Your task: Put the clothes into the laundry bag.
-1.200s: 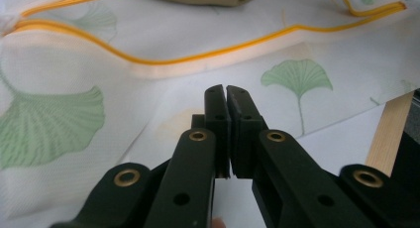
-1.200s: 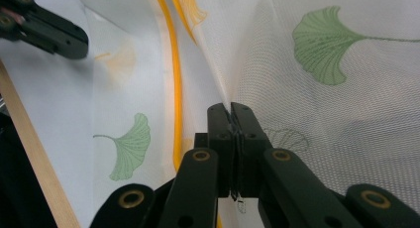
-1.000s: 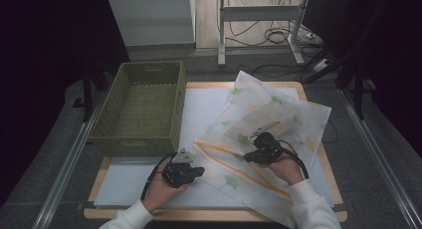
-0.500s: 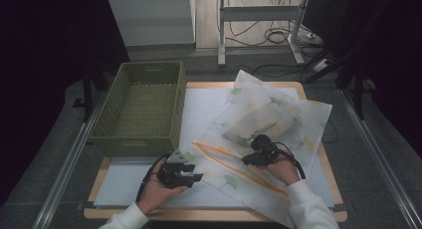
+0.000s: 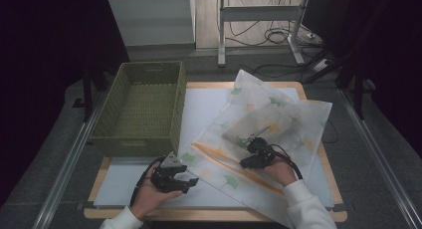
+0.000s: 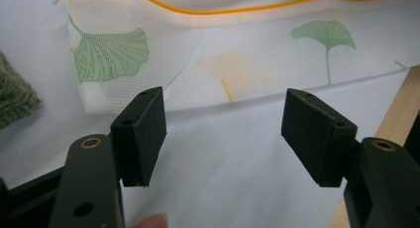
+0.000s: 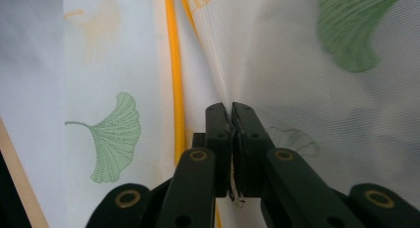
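The left gripper [image 5: 186, 181], jaws just opening, is sitting empty; the right gripper [image 5: 247, 140] is pinching the leaf-print cloth [image 5: 293, 114], risking bunching if dragged.

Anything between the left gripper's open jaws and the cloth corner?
Nothing. In the left gripper view, bare white sheet lies between the left gripper, whose jaws have just been opening with nothing between them, and the cloth corner.

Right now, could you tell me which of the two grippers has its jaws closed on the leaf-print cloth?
The right gripper: it pinches a fold of the cloth. The left gripper, just opening, stands wide with nothing between its jaws.
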`<state>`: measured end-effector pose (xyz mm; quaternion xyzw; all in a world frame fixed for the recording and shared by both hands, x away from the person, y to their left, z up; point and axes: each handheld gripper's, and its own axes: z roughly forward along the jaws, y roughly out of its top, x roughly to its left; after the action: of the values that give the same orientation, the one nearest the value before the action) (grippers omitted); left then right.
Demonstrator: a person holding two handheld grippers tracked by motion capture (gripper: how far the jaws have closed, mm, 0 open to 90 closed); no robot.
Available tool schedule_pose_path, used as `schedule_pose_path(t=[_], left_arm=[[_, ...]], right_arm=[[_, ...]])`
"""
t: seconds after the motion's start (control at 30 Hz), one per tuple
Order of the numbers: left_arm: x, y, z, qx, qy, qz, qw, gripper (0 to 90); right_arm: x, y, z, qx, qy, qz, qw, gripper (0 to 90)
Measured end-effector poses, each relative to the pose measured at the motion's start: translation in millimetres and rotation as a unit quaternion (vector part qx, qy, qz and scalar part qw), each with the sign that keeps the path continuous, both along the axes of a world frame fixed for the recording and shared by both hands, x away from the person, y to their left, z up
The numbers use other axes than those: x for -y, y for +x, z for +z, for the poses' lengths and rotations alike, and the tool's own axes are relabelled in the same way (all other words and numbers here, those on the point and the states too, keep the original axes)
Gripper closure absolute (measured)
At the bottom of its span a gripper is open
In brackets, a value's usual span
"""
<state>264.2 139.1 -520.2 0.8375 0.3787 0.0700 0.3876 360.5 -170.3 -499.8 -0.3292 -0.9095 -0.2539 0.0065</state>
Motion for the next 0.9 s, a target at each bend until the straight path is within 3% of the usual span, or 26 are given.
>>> schedule_pose_path(t=[0.17, 0.27, 0.4, 0.63, 0.73, 0.9], left_arm=[[-1.1, 0.8, -0.7, -0.001, 0.001, 0.002, 1.0000, 33.0], [-1.1, 0.8, -0.6, -0.001, 0.001, 0.002, 1.0000, 32.9], [-1.1, 0.9, -0.7, -0.001, 0.002, 0.002, 1.0000, 32.9], [-2.7, 1.7, -0.3, 0.001, 0.002, 0.004, 1.0000, 32.0], [-3.7, 2.0, 0.1, 0.001, 0.000, 0.007, 1.0000, 31.6], [-5.0, 3.0, 0.3, -0.001, -0.003, 0.007, 1.0000, 31.3]], right_arm=[[-0.4, 0.5, -2.1, -0.003, 0.000, 0.003, 1.0000, 76.6], [3.5, 0.0, 4.1, 0.006, 0.016, 0.000, 0.9998, 69.8], [12.7, 1.2, 15.1, 0.020, 0.047, -0.017, 0.9986, 72.5], [16.8, 1.7, 14.3, 0.029, 0.045, -0.028, 0.9982, 71.7], [20.3, -1.9, 20.1, 0.048, 0.052, -0.031, 0.9970, 66.0], [31.6, -15.7, 31.9, 0.094, 0.077, -0.042, 0.9917, 53.0]])
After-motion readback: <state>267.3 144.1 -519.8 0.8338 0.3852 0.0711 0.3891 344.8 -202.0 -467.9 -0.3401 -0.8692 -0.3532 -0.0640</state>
